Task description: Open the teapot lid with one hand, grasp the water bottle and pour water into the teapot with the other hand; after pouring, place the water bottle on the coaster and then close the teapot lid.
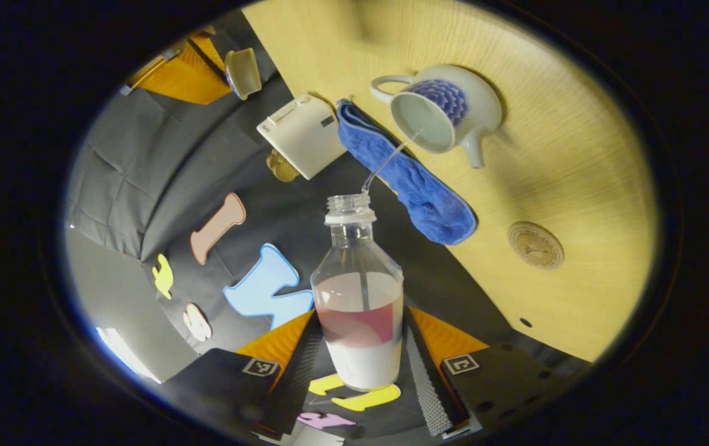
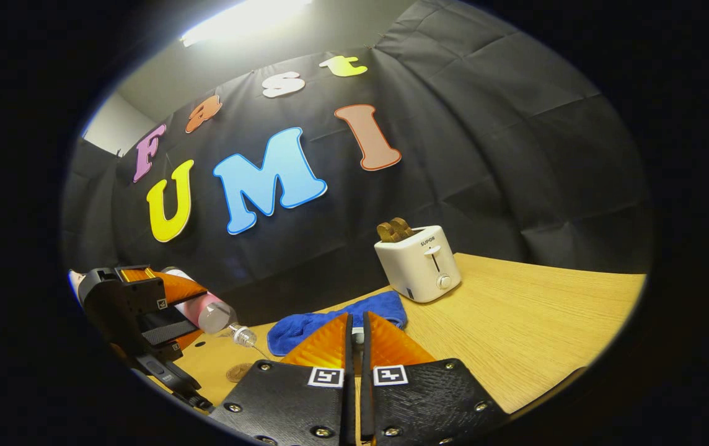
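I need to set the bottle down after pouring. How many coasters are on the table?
1. The coaster lies on the table beyond the end of the blue cloth, apart from the teapot. Others may lie outside these views.

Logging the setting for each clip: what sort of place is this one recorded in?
Apparently a staged recording booth, not a real kitchen: a wooden table backed by black cloth, with household props set out on it, a toaster, a teapot and a blue towel.

On my worktop (image 1: 577, 155): cloth (image 1: 416, 179) between toaster (image 1: 305, 133) and teapot (image 1: 447, 111), coaster (image 1: 535, 245) beside the cloth's end.
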